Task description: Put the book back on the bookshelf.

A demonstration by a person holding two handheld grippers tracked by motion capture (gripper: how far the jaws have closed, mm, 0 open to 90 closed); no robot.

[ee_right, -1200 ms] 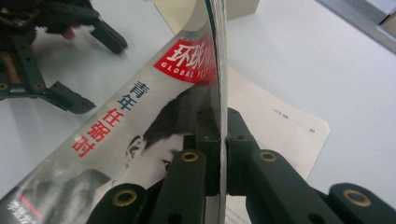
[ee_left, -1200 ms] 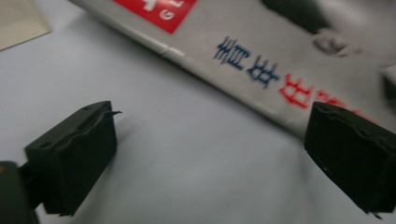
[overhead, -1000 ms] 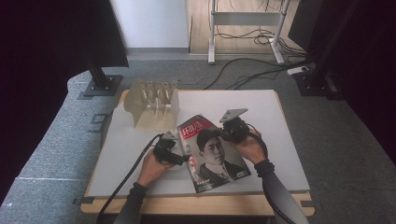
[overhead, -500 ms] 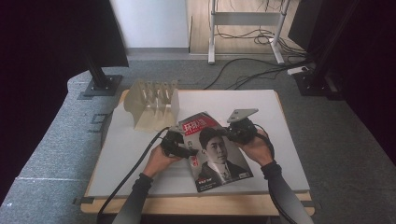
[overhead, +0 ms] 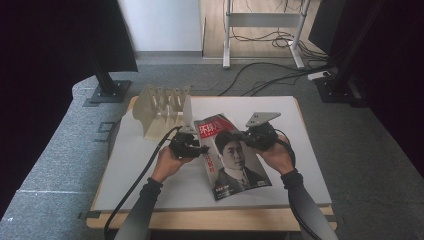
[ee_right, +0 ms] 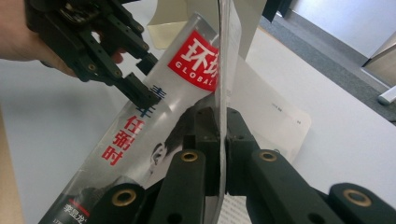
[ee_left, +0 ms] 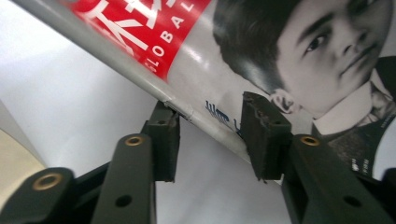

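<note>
Both forearms reach in from the near edge, hands level and close together. The left gripper has just been closing its jaws, a gap showing between them. The right gripper clamps tight.

We see a magazine with a red title block, white lettering, red characters down its grey spine edge and a black-and-white portrait. Our grippers are black with brass rivets. The table is white, the rack beige.
</note>
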